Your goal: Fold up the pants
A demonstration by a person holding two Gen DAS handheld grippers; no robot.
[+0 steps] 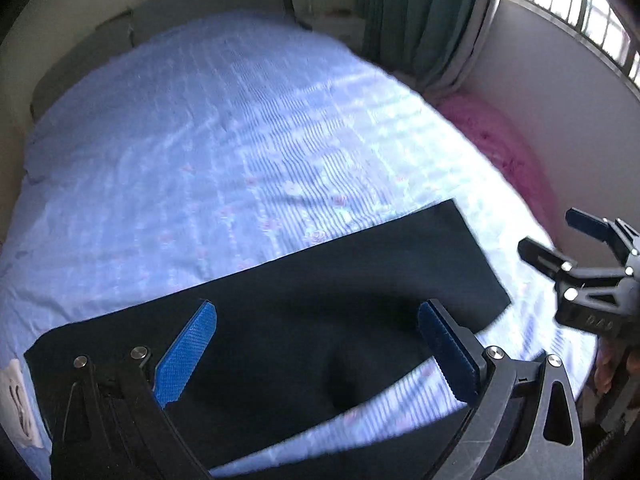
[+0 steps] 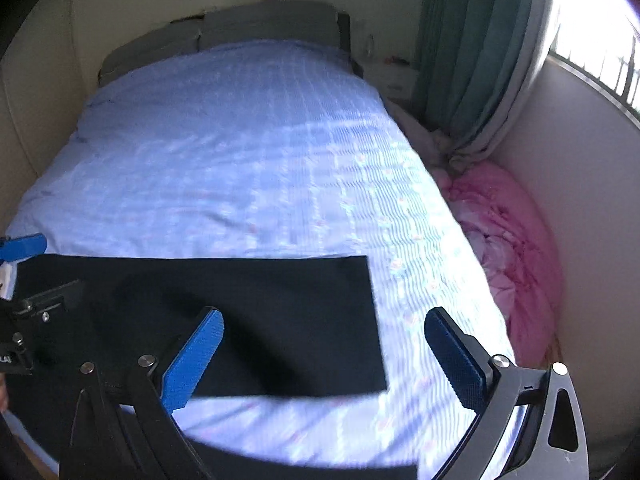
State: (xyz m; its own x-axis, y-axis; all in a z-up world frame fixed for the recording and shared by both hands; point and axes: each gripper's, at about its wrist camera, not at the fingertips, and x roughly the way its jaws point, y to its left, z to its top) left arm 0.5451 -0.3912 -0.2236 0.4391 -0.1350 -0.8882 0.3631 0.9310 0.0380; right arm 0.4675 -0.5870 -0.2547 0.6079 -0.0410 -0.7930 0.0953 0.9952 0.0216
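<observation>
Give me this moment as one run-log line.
left gripper: open, above pants | right gripper: open, empty | black fabric pants: flat on light-blue striped bedsheet

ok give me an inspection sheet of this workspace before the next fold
surface: bed with a light blue patterned sheet, slightly wrinkled
job's things: black pants lying flat across the near end, straight edge on the right
clutter: pink bedding bunched between bed and wall
grippers: left gripper and right gripper both open, above the pants, holding nothing
cables: nothing seen
surroundings: grey headboard, green curtain, barred window
</observation>
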